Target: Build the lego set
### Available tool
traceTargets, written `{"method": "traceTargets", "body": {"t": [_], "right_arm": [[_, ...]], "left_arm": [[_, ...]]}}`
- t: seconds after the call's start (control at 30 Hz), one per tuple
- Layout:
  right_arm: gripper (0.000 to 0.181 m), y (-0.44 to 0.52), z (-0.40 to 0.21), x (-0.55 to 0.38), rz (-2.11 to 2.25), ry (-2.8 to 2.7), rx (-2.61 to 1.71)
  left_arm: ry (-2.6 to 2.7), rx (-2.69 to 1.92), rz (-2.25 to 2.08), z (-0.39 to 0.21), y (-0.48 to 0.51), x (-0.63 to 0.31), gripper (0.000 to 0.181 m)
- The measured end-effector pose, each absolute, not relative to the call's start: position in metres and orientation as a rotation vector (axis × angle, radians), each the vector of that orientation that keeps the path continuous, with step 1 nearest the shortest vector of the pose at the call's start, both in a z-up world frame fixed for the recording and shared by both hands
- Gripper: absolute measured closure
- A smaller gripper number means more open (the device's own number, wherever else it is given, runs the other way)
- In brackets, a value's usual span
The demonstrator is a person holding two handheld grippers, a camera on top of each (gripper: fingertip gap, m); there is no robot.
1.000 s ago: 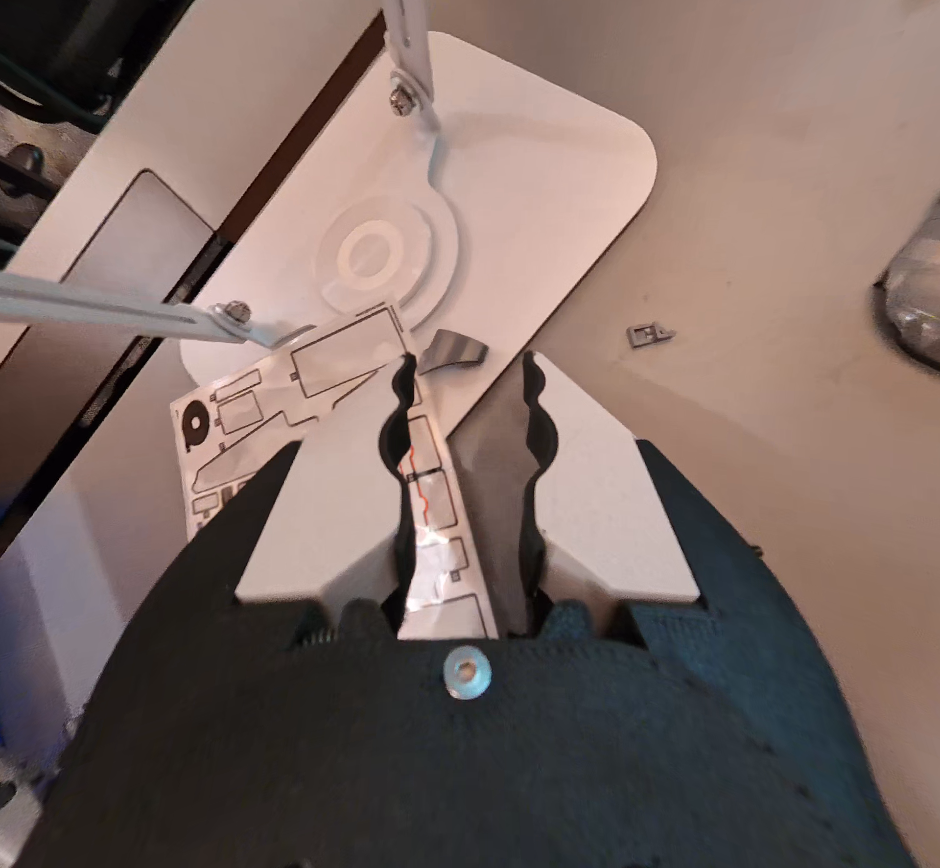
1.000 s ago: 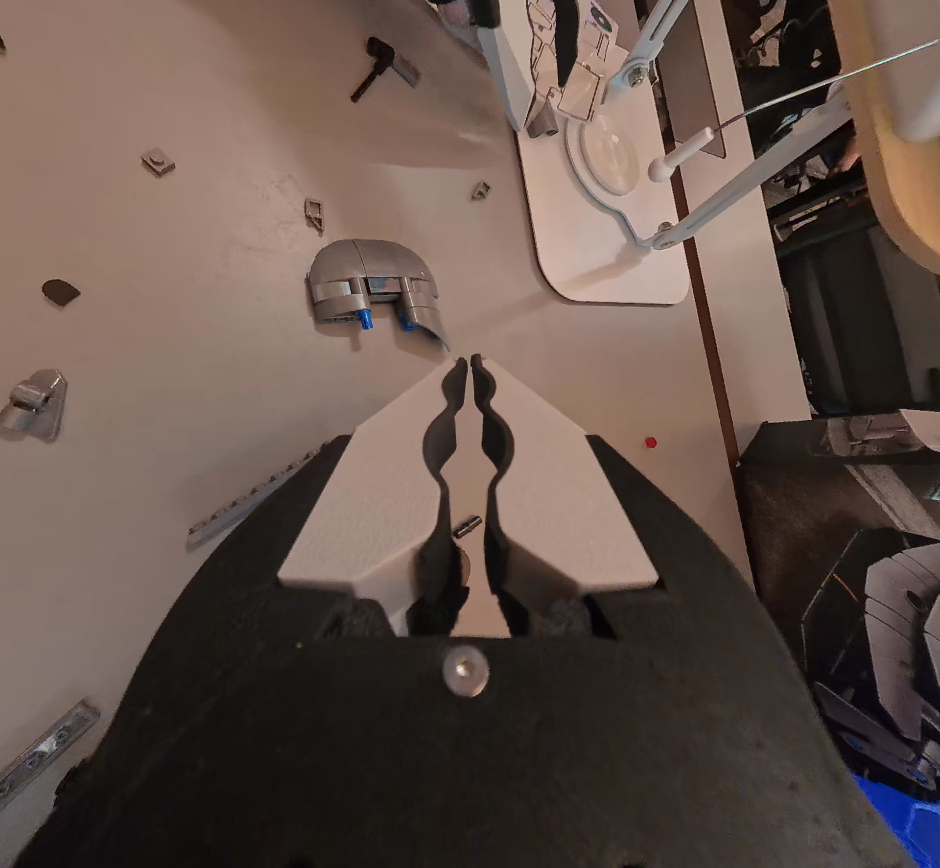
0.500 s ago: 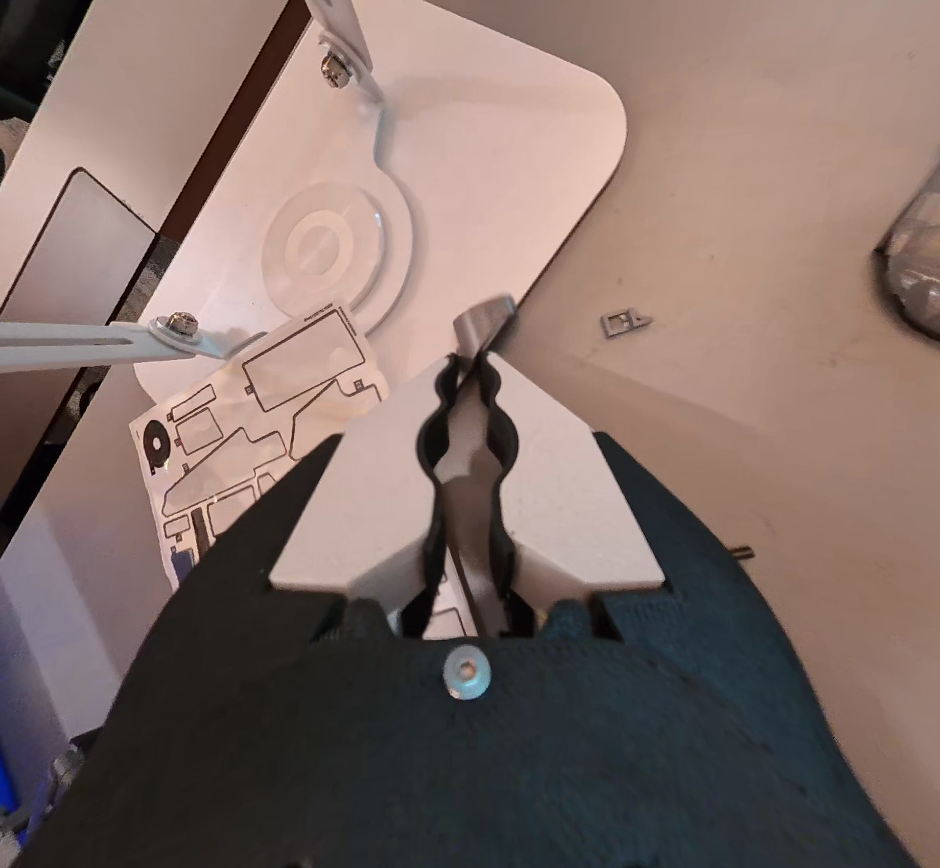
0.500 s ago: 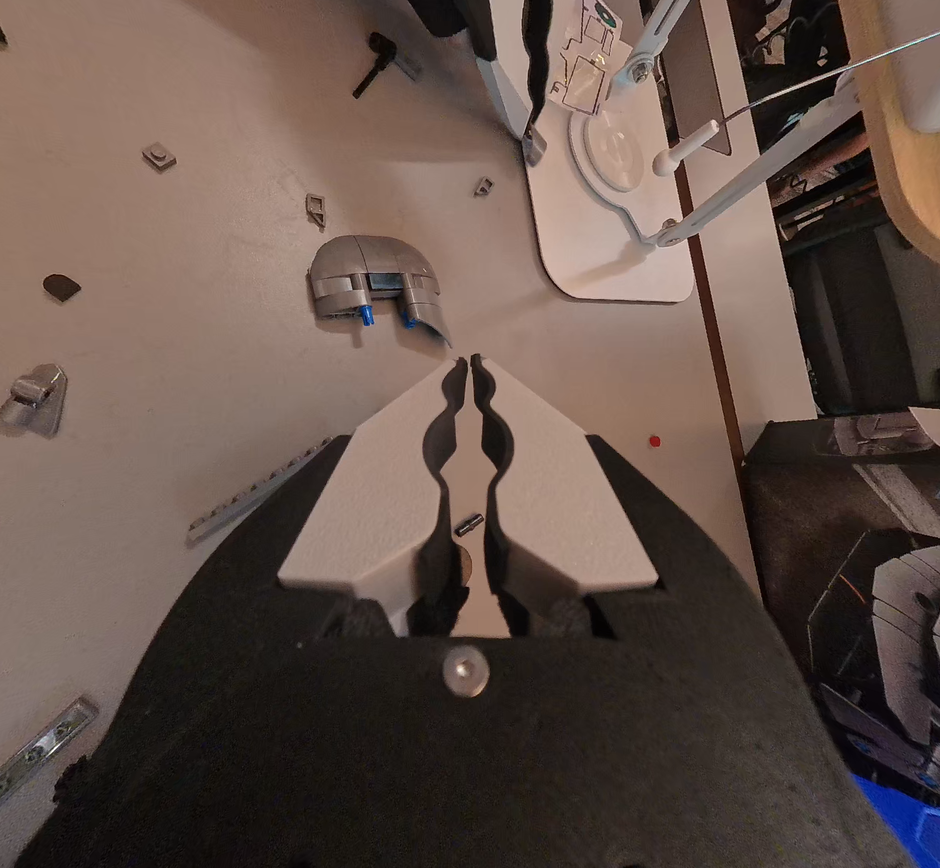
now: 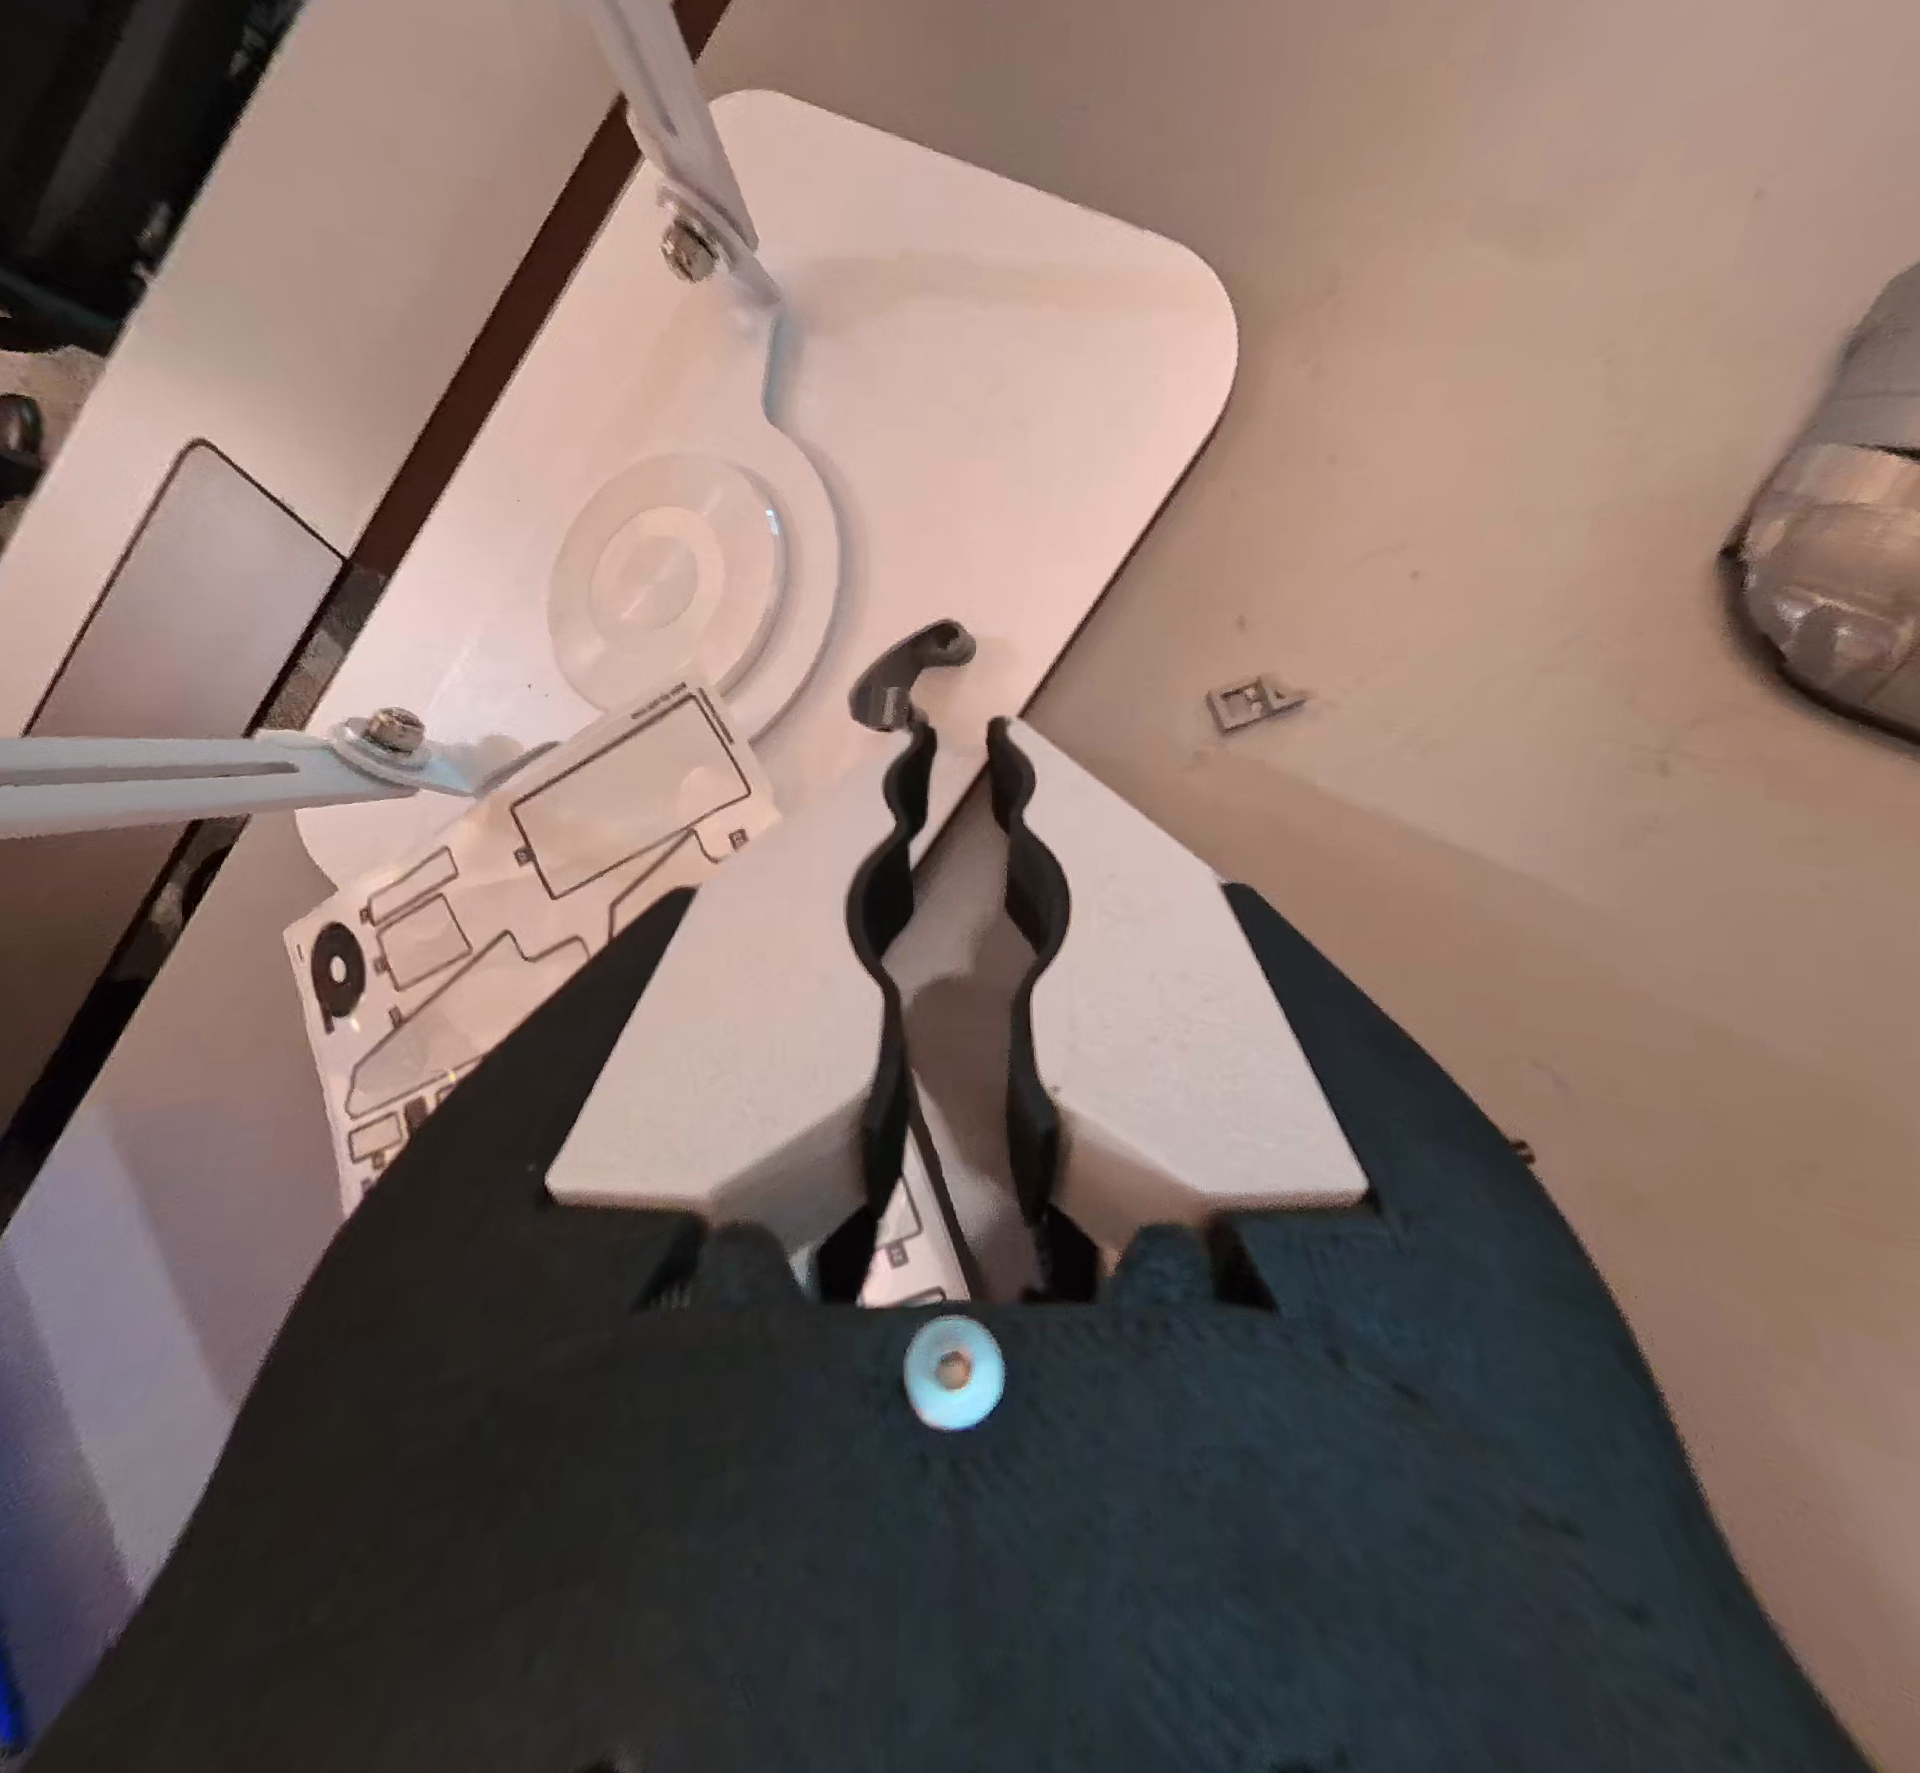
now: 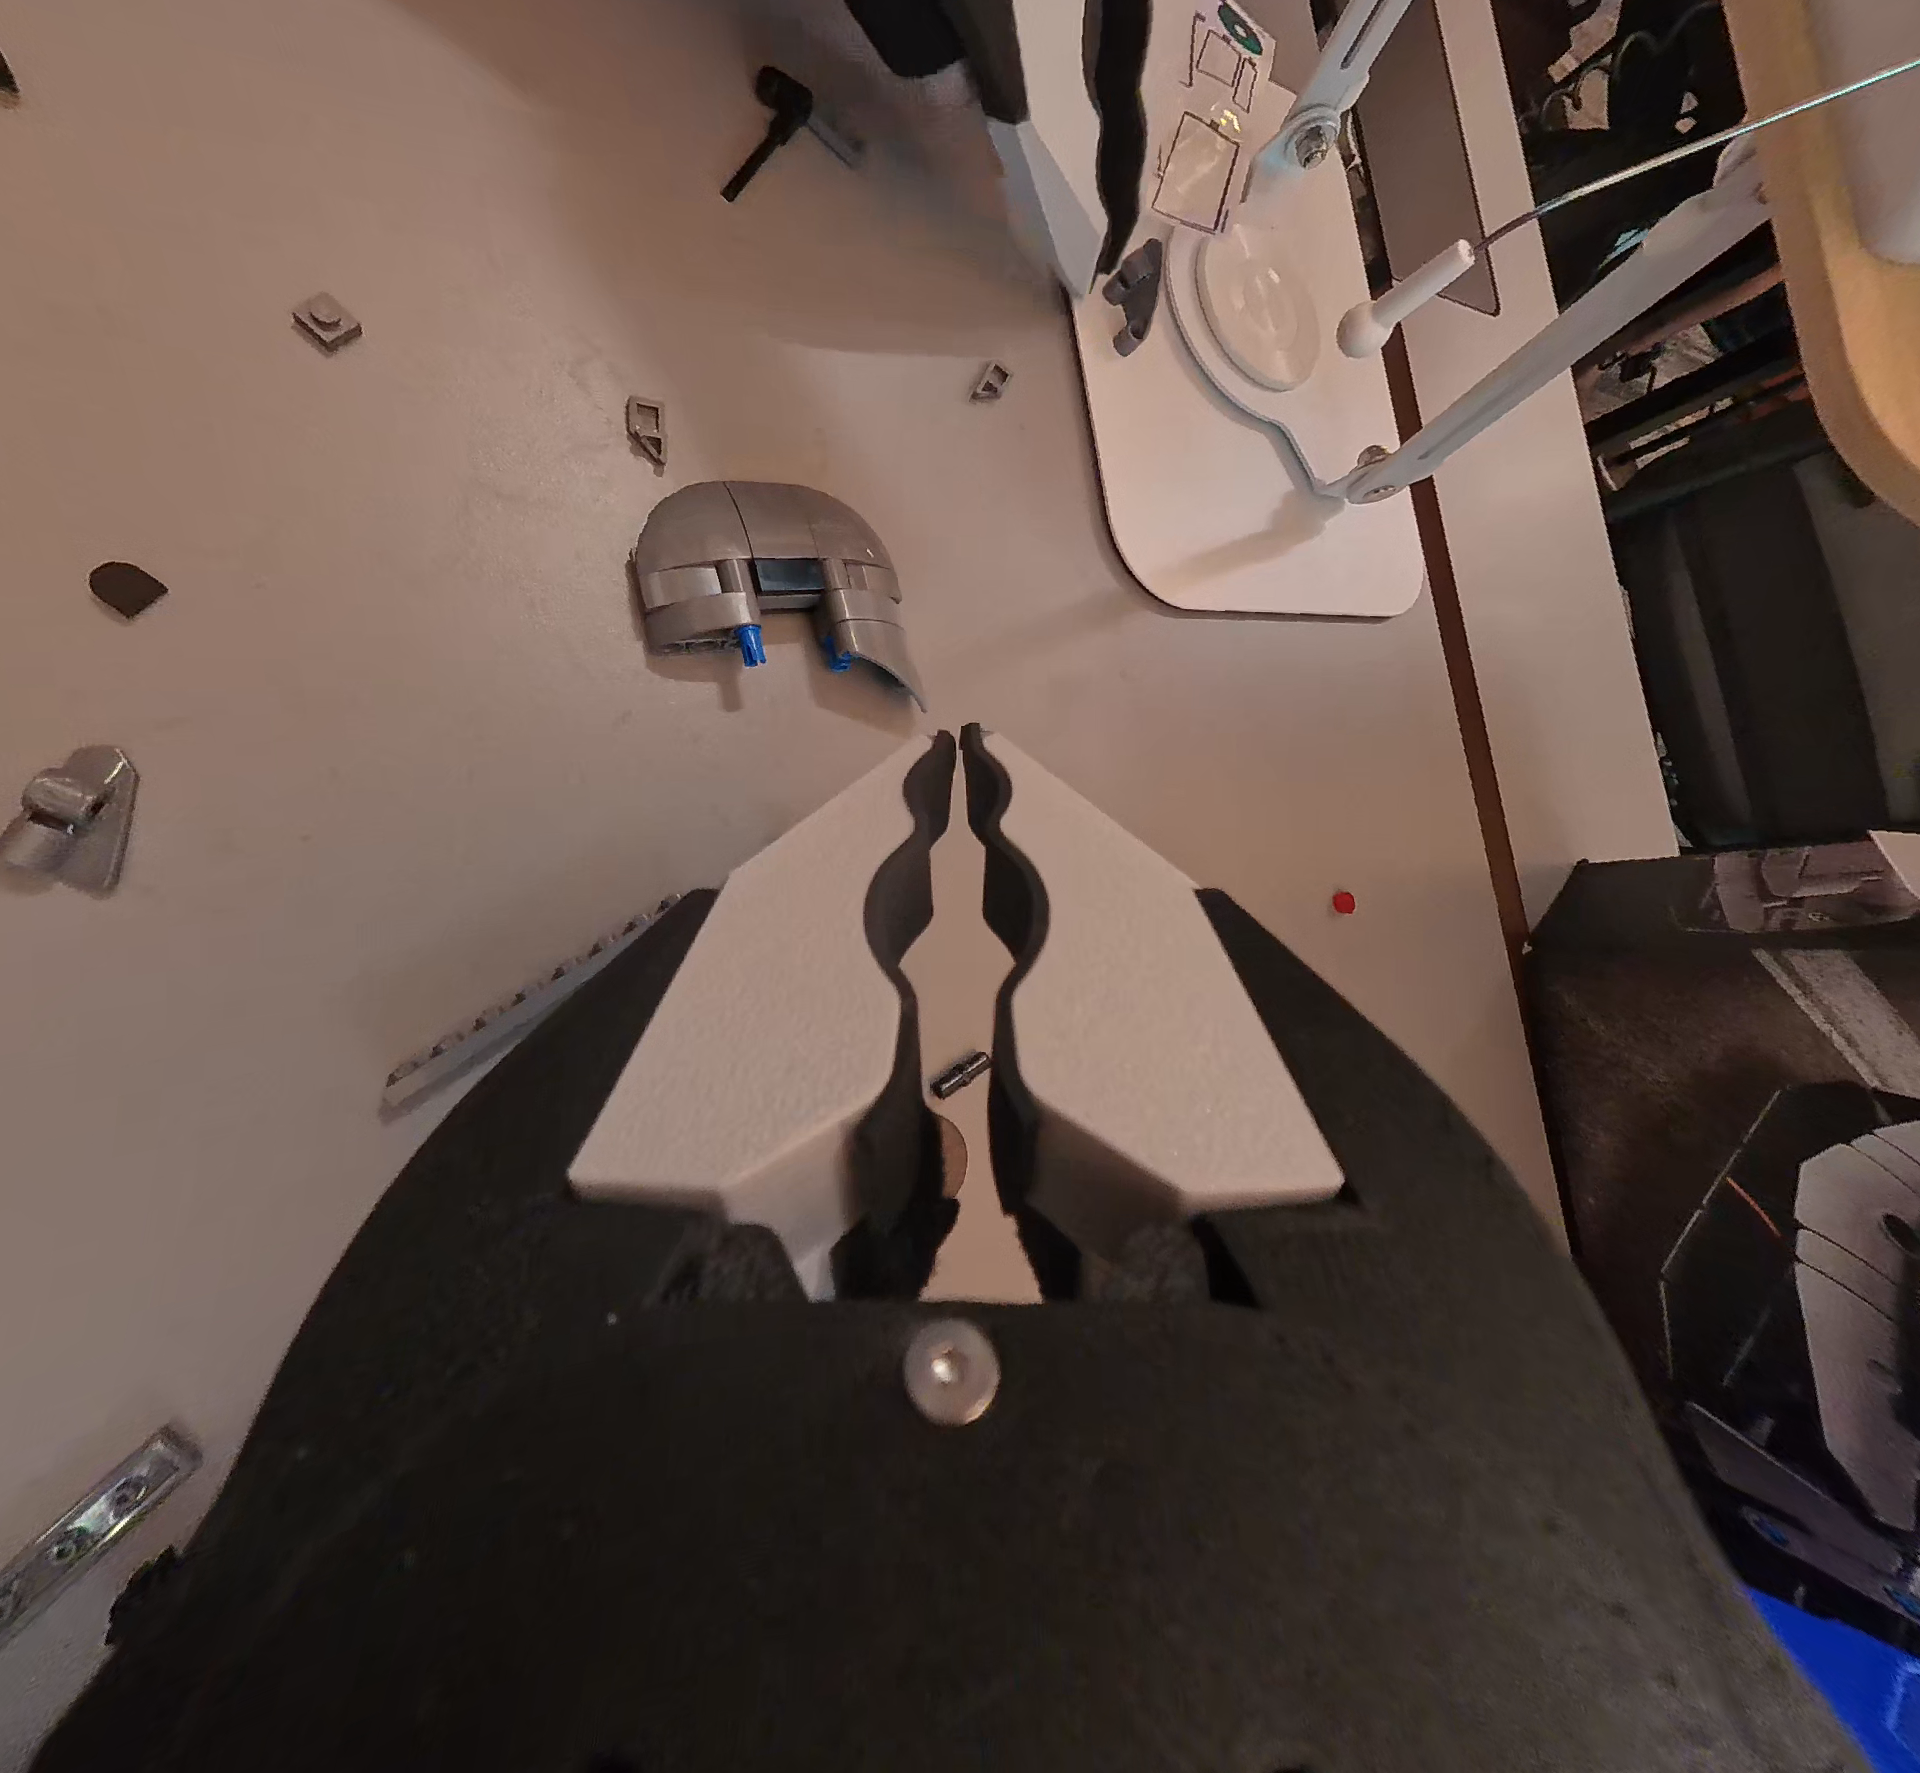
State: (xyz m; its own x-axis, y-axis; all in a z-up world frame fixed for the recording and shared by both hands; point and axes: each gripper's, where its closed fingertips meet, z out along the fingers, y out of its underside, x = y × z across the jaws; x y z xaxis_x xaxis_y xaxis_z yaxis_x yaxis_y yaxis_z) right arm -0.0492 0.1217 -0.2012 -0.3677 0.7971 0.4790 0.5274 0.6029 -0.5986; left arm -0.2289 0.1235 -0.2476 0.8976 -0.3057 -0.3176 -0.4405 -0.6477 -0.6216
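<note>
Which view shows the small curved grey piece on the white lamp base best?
Left wrist view: the curved grey piece sits close, just beyond the open left gripper, on the white lamp base. Right wrist view shows it farther off and small.

Beige table (image 6: 436, 269) w/ loose lego bits lying about.
Grey curved sub-assembly (image 6: 764, 570) sitting mid-table; white lamp base (image 6: 1247, 518) resting near far edge, small grey piece (image 5: 909, 674) on it; sticker sheet (image 5: 436, 934) lying beside; red stud (image 6: 1342, 902) apart.
</note>
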Motion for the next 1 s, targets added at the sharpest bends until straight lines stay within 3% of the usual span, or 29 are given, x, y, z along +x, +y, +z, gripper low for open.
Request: {"method": "traceTargets", "body": {"t": [0.23,0.4,0.73,1.0], "right_arm": [[0.181,0.121,-0.202,-0.049,0.448,-2.064,-1.042],[0.181,0.123,-0.202,-0.049,0.452,-2.060,-1.049],[0.180,0.121,-0.186,-0.050,0.643,-1.974,-1.113],[0.168,0.120,-0.184,-0.050,0.751,-1.949,-1.156]], "left_arm": [[0.506,-2.272,0.226,-0.237,0.134,-0.236,0.145],[0.527,-2.309,0.242,-0.253,0.139,-0.235,0.175],[0.855,-1.988,0.310,-0.194,0.124,-0.149,0.176],[1.165,-1.668,0.446,-0.174,0.113,-0.068,0.176]]}}
